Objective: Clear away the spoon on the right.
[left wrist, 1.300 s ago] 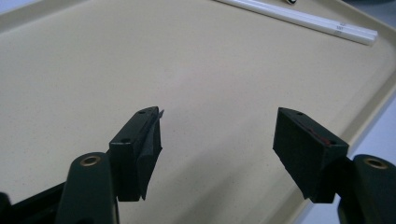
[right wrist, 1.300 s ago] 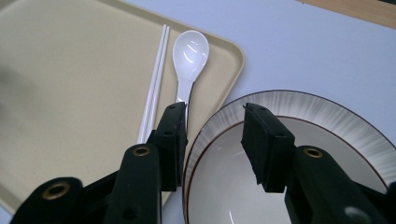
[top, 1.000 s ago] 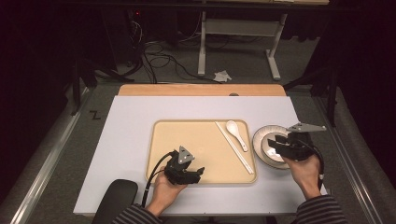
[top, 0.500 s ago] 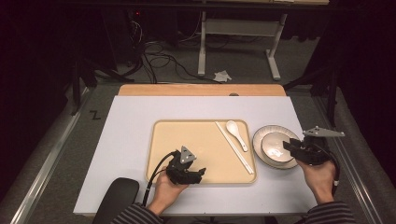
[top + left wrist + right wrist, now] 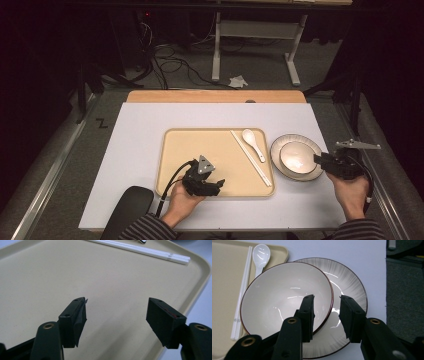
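On the white counter (image 5: 140, 150) I see the bowl (image 5: 287, 297) sitting in the striped plate (image 5: 352, 287), just right of the tray (image 5: 175, 150). My right claw (image 5: 326, 306) straddles its rim, jaws apart. Closing shallow, it could slip or tip the bowl. My left claw (image 5: 116, 312) hangs released over the tray.

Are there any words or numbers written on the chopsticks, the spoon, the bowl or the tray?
Chopsticks: small grey marks near one end, too small and blurred to read.
Spoon: no writing.
Bowl: no writing.
Plate: grey streaks, no writing.
Tray: no writing.
There is nothing here that can be read as a word or number.
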`<state>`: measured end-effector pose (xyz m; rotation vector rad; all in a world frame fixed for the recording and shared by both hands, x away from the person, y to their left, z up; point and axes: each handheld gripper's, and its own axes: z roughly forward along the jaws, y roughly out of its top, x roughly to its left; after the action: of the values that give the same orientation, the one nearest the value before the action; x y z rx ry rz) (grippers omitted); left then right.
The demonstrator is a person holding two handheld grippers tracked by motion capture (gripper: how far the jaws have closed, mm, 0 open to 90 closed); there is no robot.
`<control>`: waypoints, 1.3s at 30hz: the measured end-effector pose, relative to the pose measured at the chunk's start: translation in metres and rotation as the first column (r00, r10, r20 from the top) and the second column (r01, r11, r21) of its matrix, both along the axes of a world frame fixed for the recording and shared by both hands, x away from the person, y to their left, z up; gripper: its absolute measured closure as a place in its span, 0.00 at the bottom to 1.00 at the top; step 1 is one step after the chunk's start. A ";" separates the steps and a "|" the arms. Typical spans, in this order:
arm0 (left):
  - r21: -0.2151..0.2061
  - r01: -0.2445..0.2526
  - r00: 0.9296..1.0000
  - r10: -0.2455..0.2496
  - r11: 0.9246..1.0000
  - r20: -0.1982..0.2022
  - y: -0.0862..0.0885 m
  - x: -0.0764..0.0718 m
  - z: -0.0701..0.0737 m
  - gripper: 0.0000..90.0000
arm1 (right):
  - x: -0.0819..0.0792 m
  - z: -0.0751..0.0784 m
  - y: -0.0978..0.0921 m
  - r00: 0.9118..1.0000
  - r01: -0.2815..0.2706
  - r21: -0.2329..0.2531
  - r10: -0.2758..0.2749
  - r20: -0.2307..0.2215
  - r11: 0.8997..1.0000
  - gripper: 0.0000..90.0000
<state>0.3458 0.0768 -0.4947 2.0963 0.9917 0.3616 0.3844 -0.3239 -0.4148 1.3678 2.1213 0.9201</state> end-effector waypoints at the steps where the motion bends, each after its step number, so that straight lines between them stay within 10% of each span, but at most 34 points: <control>1: -0.002 0.001 1.000 -0.001 1.000 0.004 0.001 0.000 0.001 0.36 | -0.001 0.000 -0.003 1.000 0.010 -0.002 -0.010 0.007 1.000 0.72; 18: -0.002 0.042 0.999 -0.042 0.999 0.003 -0.009 0.007 0.000 0.36 | 0.006 -0.016 -0.028 0.990 0.098 0.030 -0.094 -0.104 0.995 0.71; 39: 0.022 0.022 1.000 -0.022 1.000 0.015 -0.008 0.005 0.001 0.36 | 0.041 -0.038 -0.024 0.955 0.109 0.012 -0.101 -0.281 0.994 0.87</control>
<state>0.3513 0.0692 -0.4942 2.1194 0.9592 0.3782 0.4258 -0.3483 -0.4532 1.6932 2.2182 0.7524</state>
